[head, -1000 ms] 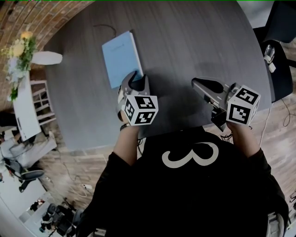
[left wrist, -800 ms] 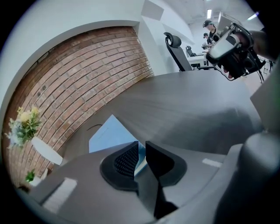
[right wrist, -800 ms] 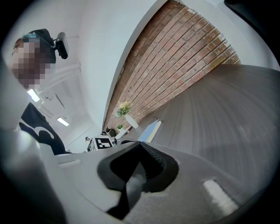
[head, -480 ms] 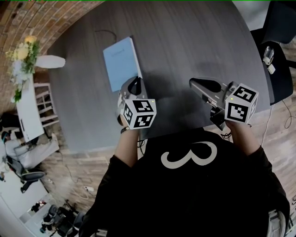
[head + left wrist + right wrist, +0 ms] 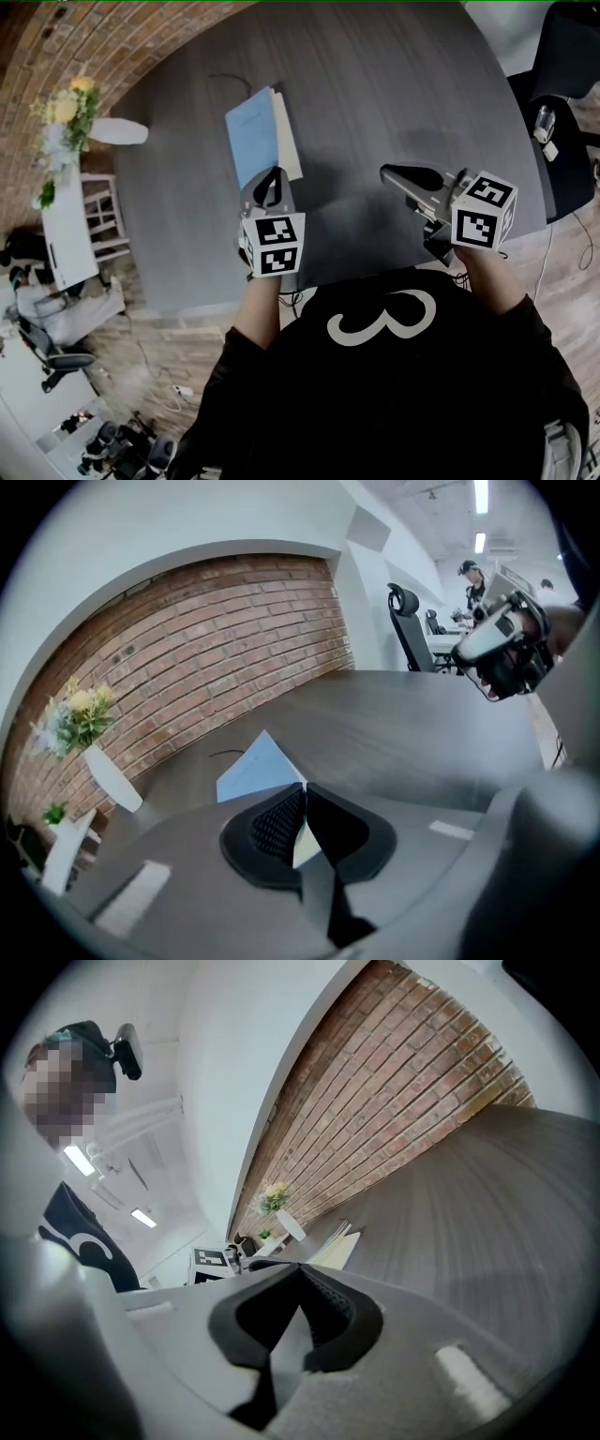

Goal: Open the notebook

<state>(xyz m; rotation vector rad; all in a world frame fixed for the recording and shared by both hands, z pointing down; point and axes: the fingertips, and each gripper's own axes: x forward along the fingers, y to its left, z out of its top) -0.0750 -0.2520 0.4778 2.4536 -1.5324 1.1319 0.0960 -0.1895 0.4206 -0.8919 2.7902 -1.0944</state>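
Head view: the notebook [image 5: 251,139] lies on the left half of the dark grey table [image 5: 403,84], well in from the far edge, with its long side running from the far edge toward the person's edge. Its blue cover [image 5: 246,131] is raised and swung leftward off the block, exposing a strip of cream pages [image 5: 290,142] along the right side.

The left tool [image 5: 272,180] meets the notebook at its near right corner. Left gripper view: the left tool [image 5: 303,791] has just been closing its jaws, and the pads now pinch the thin pale edge of the cover [image 5: 255,769], which rises behind them as a blue triangle.

The right tool [image 5: 394,174] hangs above the bare right half of the table, near the person's edge and well apart from the notebook. Right gripper view: the right tool [image 5: 298,1269] has its jaws together with nothing between them; the partly opened notebook [image 5: 337,1246] shows beyond.

A white vase [image 5: 117,131] of flowers [image 5: 64,111] stands past the table's left edge.
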